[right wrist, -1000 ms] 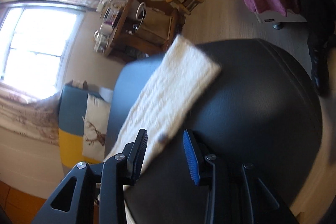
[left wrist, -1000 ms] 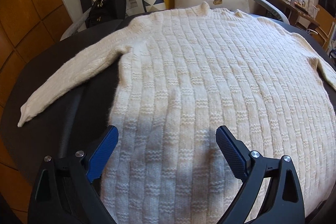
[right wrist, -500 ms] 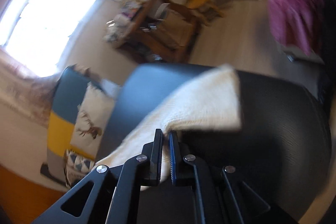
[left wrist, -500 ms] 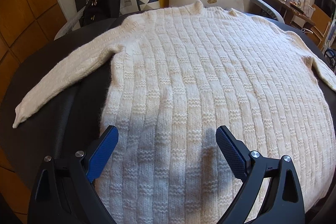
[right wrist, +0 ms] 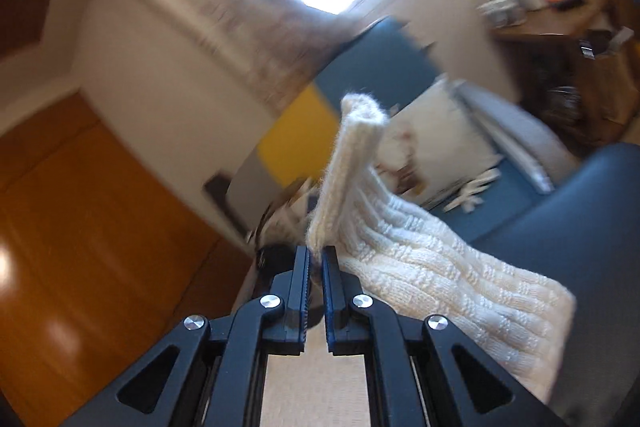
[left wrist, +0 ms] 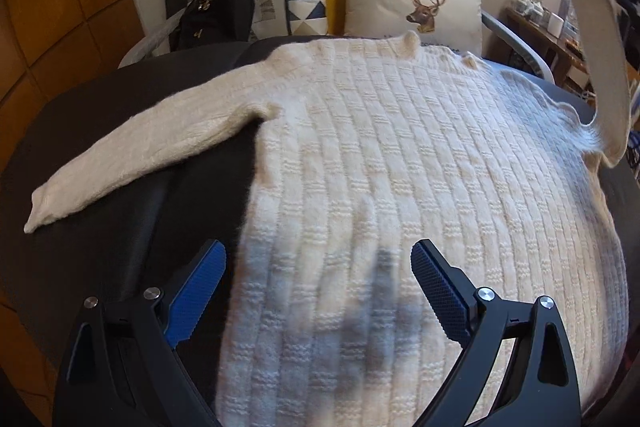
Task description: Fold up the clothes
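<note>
Dark table [left wrist: 100, 187] bears a soft, limp sweater [left wrist: 400, 167]; right gripper [right wrist: 315, 263] pinches its sleeve [right wrist: 348, 163] toward 2 o'clock, best held by the cuff, left gripper [left wrist: 318, 267] wide apart, empty

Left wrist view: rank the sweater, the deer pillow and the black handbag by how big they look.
1. Sweater, by far the largest.
2. Deer pillow.
3. Black handbag, smallest.
Pillow and handbag sit farther back, so true sizes are unsure.

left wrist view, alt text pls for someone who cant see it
A cream knit sweater lies flat on a dark round surface, one sleeve spread out to the left while the other sleeve is lifted high at the right edge. The open left gripper hovers over the hem. A black handbag and deer pillow sit behind.
</note>
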`<move>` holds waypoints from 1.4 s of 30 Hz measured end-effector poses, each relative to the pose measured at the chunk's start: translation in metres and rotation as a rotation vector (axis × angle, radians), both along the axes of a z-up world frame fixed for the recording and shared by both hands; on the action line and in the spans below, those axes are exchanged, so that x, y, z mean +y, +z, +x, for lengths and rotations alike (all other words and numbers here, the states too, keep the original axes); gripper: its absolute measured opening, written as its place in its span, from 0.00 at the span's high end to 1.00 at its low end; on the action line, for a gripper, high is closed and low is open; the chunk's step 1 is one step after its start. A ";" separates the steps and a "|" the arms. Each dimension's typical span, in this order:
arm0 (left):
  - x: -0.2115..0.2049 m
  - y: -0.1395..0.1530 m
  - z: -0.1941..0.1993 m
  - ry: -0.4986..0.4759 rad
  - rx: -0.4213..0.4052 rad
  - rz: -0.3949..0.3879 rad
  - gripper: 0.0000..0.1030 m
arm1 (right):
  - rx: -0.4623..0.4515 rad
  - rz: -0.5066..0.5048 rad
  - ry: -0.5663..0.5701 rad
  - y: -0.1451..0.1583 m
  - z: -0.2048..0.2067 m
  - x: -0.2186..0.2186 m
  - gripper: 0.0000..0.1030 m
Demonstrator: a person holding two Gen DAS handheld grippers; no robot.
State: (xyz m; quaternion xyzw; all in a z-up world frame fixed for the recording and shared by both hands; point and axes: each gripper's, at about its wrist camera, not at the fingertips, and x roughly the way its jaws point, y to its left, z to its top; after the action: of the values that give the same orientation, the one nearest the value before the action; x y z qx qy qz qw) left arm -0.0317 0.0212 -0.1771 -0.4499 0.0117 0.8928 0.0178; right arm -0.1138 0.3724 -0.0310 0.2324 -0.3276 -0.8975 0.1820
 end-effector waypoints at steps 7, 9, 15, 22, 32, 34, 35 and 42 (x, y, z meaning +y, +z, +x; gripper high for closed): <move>-0.030 -0.012 0.000 0.067 -0.025 0.040 0.06 | -0.155 0.167 0.291 -0.068 -0.059 -0.164 0.96; -0.035 -0.015 0.000 0.079 -0.030 0.052 0.06 | -0.208 0.203 0.342 -0.088 -0.062 -0.193 0.96; -0.042 -0.015 -0.003 0.095 -0.028 0.093 0.06 | -0.341 0.314 0.426 -0.132 -0.060 -0.236 0.93; -0.051 0.012 -0.037 0.091 0.043 0.130 0.06 | -0.381 0.539 0.404 -0.129 -0.044 -0.237 0.74; -0.015 0.024 -0.114 -0.067 0.090 -0.007 0.06 | -0.365 0.781 0.079 -0.110 0.009 -0.092 0.56; -0.006 0.019 -0.125 -0.083 0.075 -0.046 0.06 | -0.401 0.795 0.043 -0.117 0.017 -0.072 0.56; -0.002 0.016 -0.128 -0.087 0.070 -0.066 0.06 | -0.419 0.801 0.025 -0.120 0.020 -0.062 0.56; 0.009 -0.003 -0.139 -0.114 0.021 -0.132 0.06 | -0.524 0.877 -0.111 -0.147 0.028 -0.011 0.59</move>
State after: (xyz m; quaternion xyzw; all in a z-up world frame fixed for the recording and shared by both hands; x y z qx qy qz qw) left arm -0.1703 0.0300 -0.1797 -0.4391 0.0965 0.8924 0.0387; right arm -0.0854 0.3615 -0.1779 0.4861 0.0334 -0.8705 -0.0686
